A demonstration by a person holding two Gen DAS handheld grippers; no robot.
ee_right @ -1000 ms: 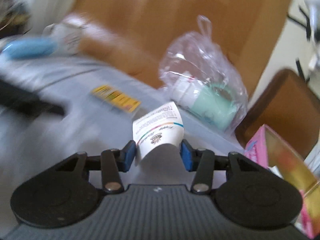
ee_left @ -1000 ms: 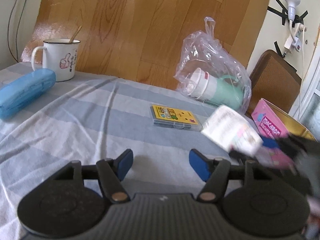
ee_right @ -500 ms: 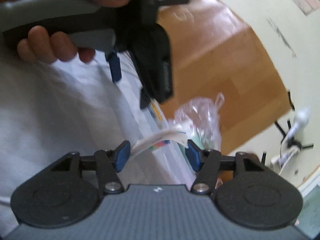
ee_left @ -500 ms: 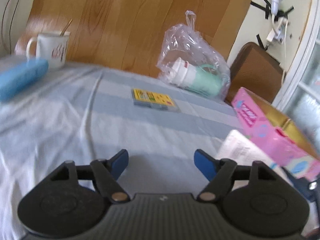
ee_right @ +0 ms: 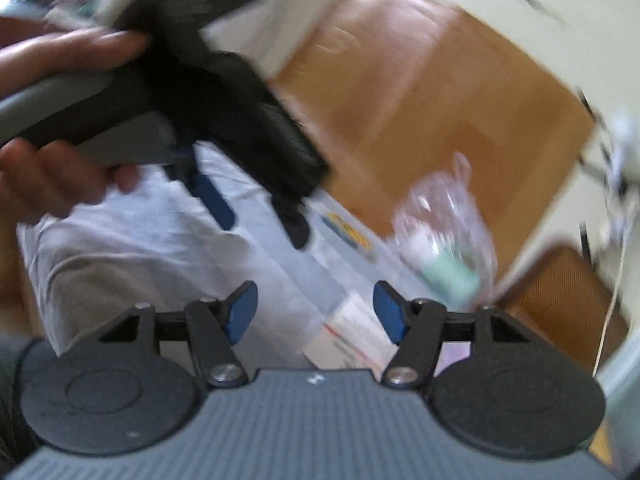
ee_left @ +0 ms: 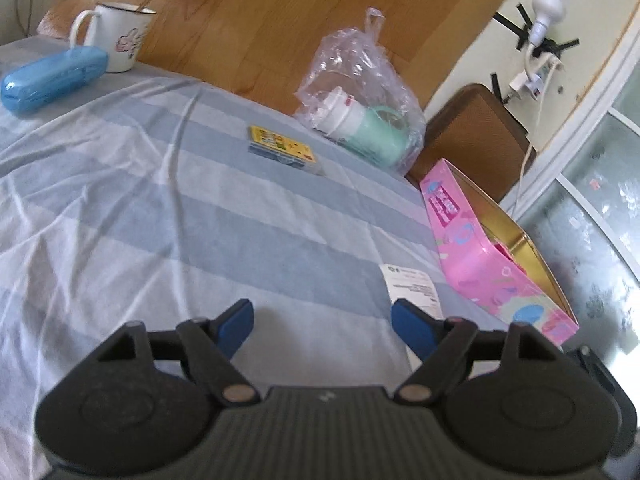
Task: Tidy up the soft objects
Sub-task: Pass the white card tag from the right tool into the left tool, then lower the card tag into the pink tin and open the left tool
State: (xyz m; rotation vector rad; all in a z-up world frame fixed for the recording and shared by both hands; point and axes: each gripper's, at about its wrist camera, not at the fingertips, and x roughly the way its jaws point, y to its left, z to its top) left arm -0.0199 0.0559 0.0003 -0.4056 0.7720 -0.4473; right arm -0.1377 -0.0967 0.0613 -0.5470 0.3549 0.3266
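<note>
Since a moment ago: the white packet (ee_left: 412, 288) has left the right gripper's (ee_right: 316, 312) fingers and now lies flat on the striped cloth (ee_left: 160, 208).
Packet: it rests just beside the pink box (ee_left: 500, 276), close to the box's long side, with its near end behind the left gripper's (ee_left: 322, 330) right fingertip. I cannot tell whether it touches the box.
Right gripper: jaws spread wide, nothing between them. The view is badly smeared, and the packet shows as a pale blur below the gap.
Left gripper: jaws wide apart and empty, above the cloth.
Left hand (ee_right: 52, 176): wrapped around the left gripper's handle, seen from the right wrist view.
Pink box: open, gold lining showing, at the right edge of the cloth.
Farther back: yellow card case (ee_left: 284, 150), plastic bag (ee_left: 360, 76) holding a mint cup (ee_left: 372, 140), blue case (ee_left: 52, 78), white mug (ee_left: 116, 36).
</note>
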